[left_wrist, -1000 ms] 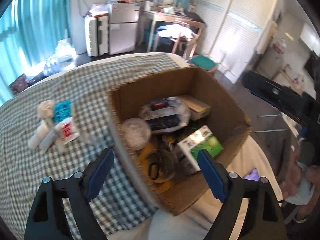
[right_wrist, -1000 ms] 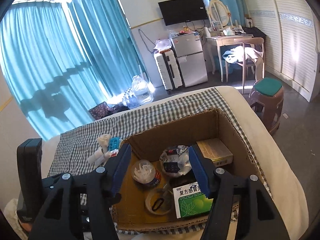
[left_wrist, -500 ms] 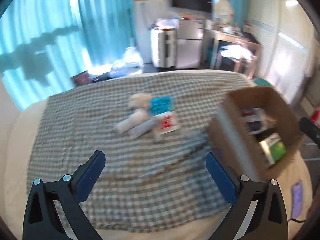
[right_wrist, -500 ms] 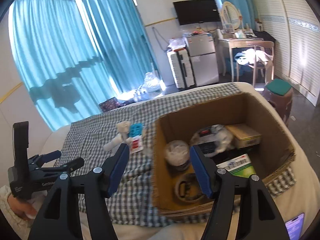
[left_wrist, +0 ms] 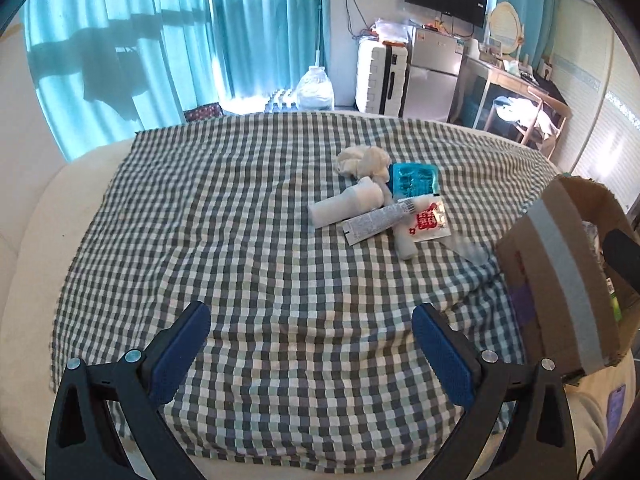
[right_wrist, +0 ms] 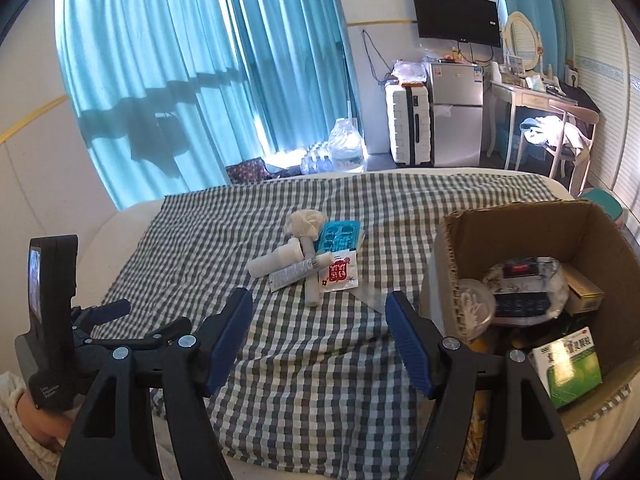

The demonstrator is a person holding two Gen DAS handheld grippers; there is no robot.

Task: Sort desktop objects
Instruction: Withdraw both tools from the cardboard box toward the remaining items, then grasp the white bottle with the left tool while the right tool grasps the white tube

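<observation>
**Both hand-held grippers empty above the checked cloth**

While the small pile of objects lies on the far middle of the checked cloth (left_wrist: 248, 240), both tools hang over the near part of it. The left hand-held gripper (left_wrist: 310, 350) stands wide open with nothing between its blue pads. The right hand-held gripper (right_wrist: 320, 340) is opening its jaws, and they hold nothing too.

The pile holds a white bottle (left_wrist: 348, 205) lying on its side, a printed tube (left_wrist: 378, 220) across it, a teal blister pack (left_wrist: 414, 178), a red-and-white sachet (left_wrist: 430, 220) and a crumpled white cloth (left_wrist: 362, 160). These things touch one another.

At the right stands the cardboard box (right_wrist: 516, 236), open on top. Inside it lie a green-and-white carton (right_wrist: 570, 366), a clear round tub (right_wrist: 474, 308) and other packets.
</observation>
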